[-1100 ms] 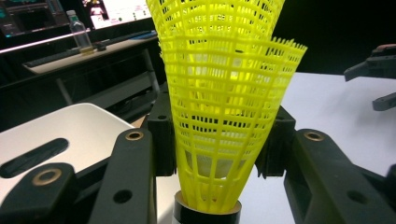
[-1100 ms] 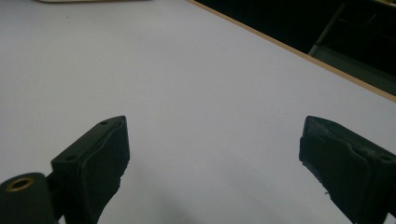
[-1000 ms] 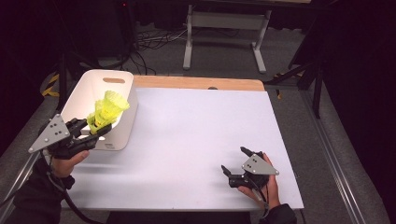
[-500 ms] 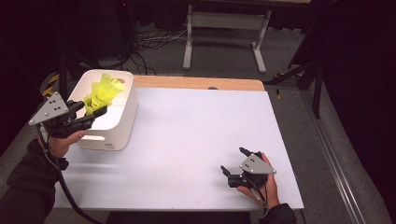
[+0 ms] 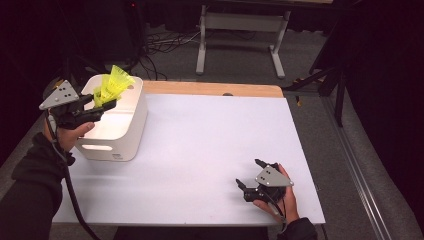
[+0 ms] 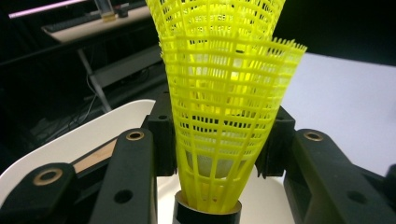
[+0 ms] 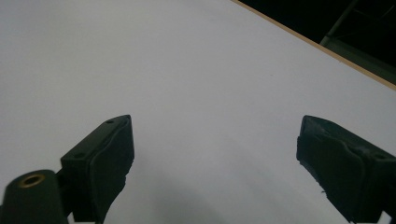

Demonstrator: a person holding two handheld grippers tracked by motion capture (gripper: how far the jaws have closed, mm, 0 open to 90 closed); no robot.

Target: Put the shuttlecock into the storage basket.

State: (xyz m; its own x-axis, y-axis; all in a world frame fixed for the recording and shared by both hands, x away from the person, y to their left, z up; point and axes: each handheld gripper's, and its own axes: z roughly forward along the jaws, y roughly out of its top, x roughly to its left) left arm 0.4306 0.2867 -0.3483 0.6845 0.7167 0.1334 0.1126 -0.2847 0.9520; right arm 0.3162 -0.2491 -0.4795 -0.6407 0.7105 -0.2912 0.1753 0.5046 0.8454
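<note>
**Inspector A:** High view first. The left hand-held gripper (image 5: 102,102) is held up over the near-left rim of the white bin (image 5: 131,131), with yellow shuttlecocks (image 5: 113,84) sticking out beyond its jaw tips, above the bin's opening. From here I cannot tell how many there are, nor how the jaws sit on them.

**Inspector B:** The left gripper view settles that. Two yellow mesh shuttlecocks (image 6: 224,116) are nested one inside the other, skirts flaring away from the camera, a dark base at the bottom edge. The left hand-held gripper (image 6: 219,140) pinches the outer skirt low down, one pad on each side, pressed against the mesh. The bin's (image 6: 88,140) white rim lies beyond and below the jaws.

**Inspector A:** And the other hand?

**Inspector B:** In the high view the right hand-held gripper (image 5: 252,175) rests near the bench's (image 5: 210,140) near-right corner, well apart from the bin and the shuttlecocks, jaws pointing across the bench toward the left.

**Inspector A:** Its state?

**Inspector B:** The right gripper view shows it better: the right hand-held gripper (image 7: 215,154) has its jaws spread wide, with bare white bench (image 7: 187,70) surface between and ahead of them. The bench's wooden edge runs across the far upper right.
</note>
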